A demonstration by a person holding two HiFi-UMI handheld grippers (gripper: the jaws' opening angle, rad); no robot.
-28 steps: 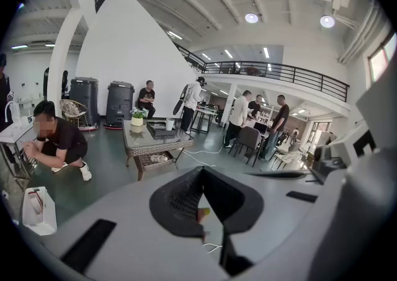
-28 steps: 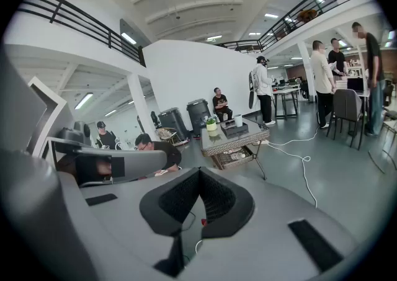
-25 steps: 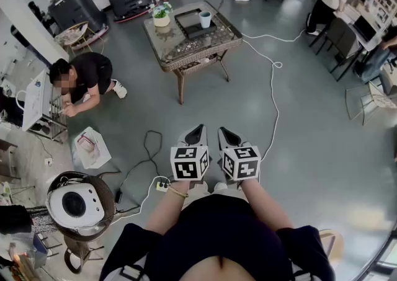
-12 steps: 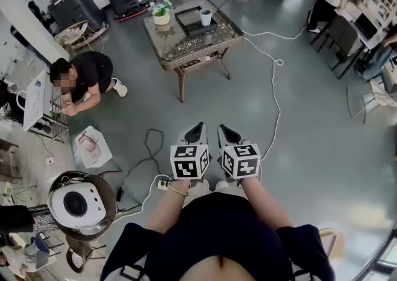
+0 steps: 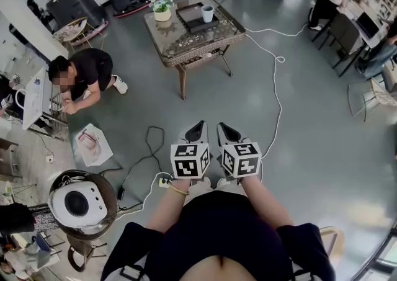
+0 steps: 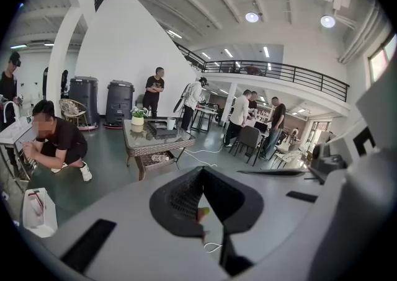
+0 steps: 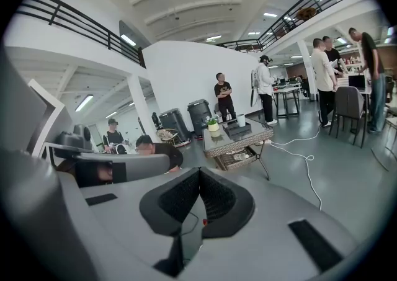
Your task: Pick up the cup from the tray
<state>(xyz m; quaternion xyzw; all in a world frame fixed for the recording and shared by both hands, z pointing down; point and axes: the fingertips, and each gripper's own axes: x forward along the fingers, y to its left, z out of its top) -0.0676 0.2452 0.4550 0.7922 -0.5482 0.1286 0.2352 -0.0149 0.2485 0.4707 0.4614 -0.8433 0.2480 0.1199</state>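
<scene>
Head view, with left gripper view and right gripper view: approach phase of the cup pick-up. Left gripper [image 5: 197,129] and right gripper [image 5: 224,129] are held side by side, close to the person's body and well apart from the bench [image 5: 186,44]. Each has its jaws drawn fully together with nothing between them, as both gripper views confirm. Cup [image 5: 208,13], pale and upright, stands on the dark tray [image 5: 191,24] at the far side of the bench. A potted plant [image 5: 162,12] sits at the bench's far left corner. A white cable [image 5: 273,87] trails over the floor to the right of the bench, and a crouching person [image 5: 80,75] works on the floor to its left. Change over the last second: the bench and all it carries have slid a little toward the top of the head view, while both grippers keep the same place and the same closed jaws; cup and tray are undisturbed. Reading for the task: no reach has begun, and the shift looks like a small movement of head or body, not a real closing of the gap. Judged next need: walk up to the bench, spread one gripper's jaws wider than the cup and bring them around its wall; the cable beside the bench is a possible trip hazard on the way
</scene>
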